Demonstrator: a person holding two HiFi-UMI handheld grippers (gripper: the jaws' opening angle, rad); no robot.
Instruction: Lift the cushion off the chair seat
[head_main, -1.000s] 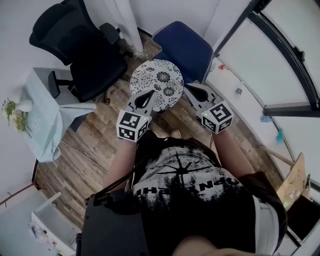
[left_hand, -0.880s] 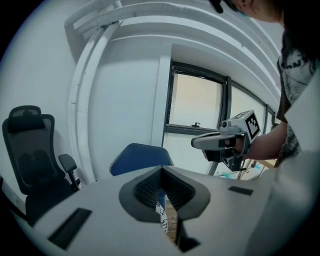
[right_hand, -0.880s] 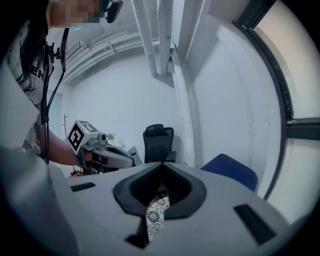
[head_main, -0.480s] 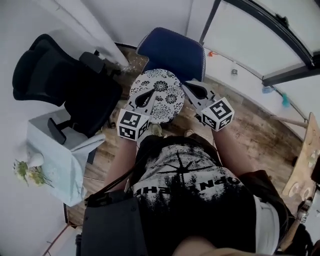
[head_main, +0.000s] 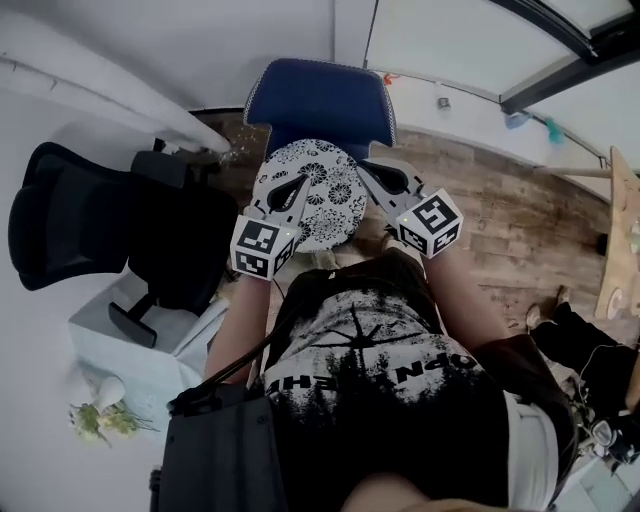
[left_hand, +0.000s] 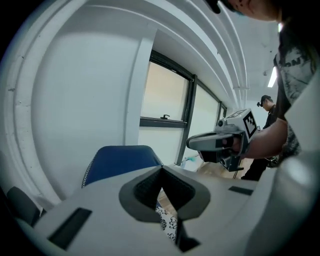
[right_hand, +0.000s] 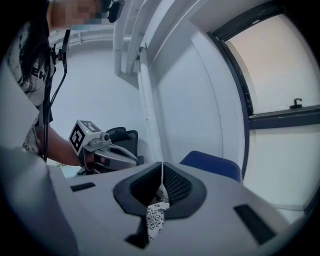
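One black chair (head_main: 75, 225) beside blue chair (head_main: 318, 95)

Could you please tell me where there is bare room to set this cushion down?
The blue chair seat beyond the cushion looks bare. Bare wooden floor stretches to the right of the right gripper. The left side is crowded, with the black office chair and the cloth-covered table.

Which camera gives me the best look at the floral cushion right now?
Head view: the whole round cushion shows, held between the left claw and the right claw. The left gripper view shows only a patterned edge pinched in its jaws, and the right gripper view likewise.
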